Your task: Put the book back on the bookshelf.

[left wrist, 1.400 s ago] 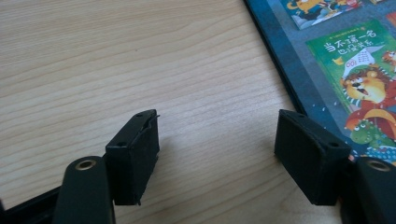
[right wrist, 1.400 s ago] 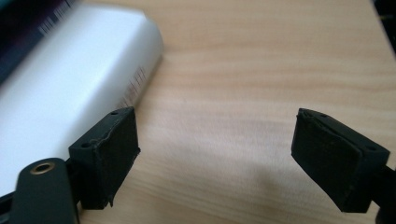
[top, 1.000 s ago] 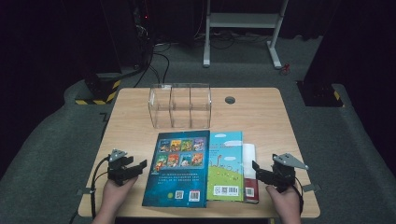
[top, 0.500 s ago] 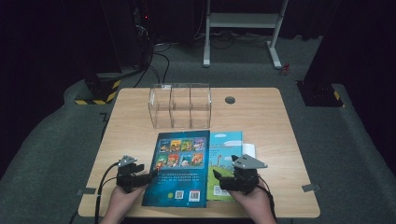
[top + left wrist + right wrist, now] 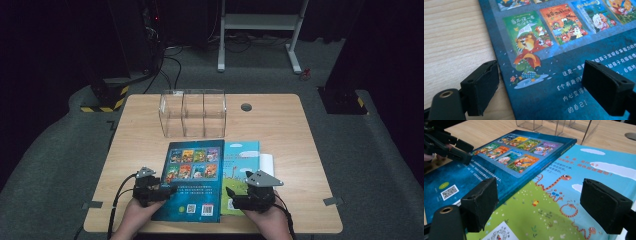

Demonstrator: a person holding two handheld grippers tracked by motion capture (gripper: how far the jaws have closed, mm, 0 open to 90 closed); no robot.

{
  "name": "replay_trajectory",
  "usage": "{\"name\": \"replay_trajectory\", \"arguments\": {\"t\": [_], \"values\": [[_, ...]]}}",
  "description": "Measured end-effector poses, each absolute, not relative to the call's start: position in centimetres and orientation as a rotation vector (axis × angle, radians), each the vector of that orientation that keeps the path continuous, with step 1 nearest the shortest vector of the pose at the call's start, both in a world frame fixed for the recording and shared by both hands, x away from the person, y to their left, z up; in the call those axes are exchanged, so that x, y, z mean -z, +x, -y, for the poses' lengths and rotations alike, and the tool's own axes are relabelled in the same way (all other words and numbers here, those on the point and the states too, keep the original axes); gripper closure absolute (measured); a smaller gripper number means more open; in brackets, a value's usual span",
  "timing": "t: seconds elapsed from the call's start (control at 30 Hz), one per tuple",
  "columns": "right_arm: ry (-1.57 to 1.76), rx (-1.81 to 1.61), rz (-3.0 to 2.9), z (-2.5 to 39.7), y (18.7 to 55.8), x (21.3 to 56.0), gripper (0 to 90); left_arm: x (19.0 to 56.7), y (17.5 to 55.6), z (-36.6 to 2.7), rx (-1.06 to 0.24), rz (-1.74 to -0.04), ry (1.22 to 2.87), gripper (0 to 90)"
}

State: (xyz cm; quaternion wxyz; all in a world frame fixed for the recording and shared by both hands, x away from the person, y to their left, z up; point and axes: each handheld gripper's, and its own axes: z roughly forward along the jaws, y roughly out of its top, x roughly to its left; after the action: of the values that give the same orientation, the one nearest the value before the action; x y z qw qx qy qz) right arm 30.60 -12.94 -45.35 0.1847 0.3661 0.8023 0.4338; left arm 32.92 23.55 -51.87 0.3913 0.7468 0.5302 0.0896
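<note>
1. Left gripper sits at the left edge of the blue book, jaws wide apart and holding nothing; in the left gripper view that edge runs between them, one jaw over bare table, the other over the cover.
2. Right gripper is at the blue book's right edge where it overlaps the green book; jaws also spread wide, nothing gripped.
3. Blue book lies flat, back cover up, at the near side of the table, partly on top of the green one. A clear divider box stands well behind both.
4. We judge it a thin hardcover: stiff boards, moderate weight, and a glossy cover that looks slippery.
5. Best hold in our view: the raised right edge over the green book, where a jaw can get under.
6. Left edge lies flush on the wood, so little purchase there; we'd use it to steady or push.
7. Risk: the cover slides on the green book rather than lifting.
</note>
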Motion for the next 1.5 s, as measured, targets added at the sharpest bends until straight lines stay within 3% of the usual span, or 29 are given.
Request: {"name": "replay_trajectory", "arguments": {"t": [0.33, 0.7, 1.07, 1.5], "values": [[1.019, -1.234, -2.261, 12.6, 30.4, 45.0, 16.7, 51.9, 32.6, -23.1, -0.249, -1.368, 1.877, 13.4], [1.083, -1.225, -2.247, 13.5, 31.0, 45.1, 16.9, 52.0, 32.1, -20.0, -0.149, -1.266, 1.874, 13.8], [1.114, -1.217, -2.225, 14.2, 31.1, 45.2, 19.2, 51.9, 30.8, -18.0, -0.169, -1.241, 1.842, 13.9], [1.170, -1.142, -2.228, 14.0, 31.5, 46.1, 14.2, 51.5, 30.4, -17.4, -0.232, -1.234, 1.863, 14.8]]}}
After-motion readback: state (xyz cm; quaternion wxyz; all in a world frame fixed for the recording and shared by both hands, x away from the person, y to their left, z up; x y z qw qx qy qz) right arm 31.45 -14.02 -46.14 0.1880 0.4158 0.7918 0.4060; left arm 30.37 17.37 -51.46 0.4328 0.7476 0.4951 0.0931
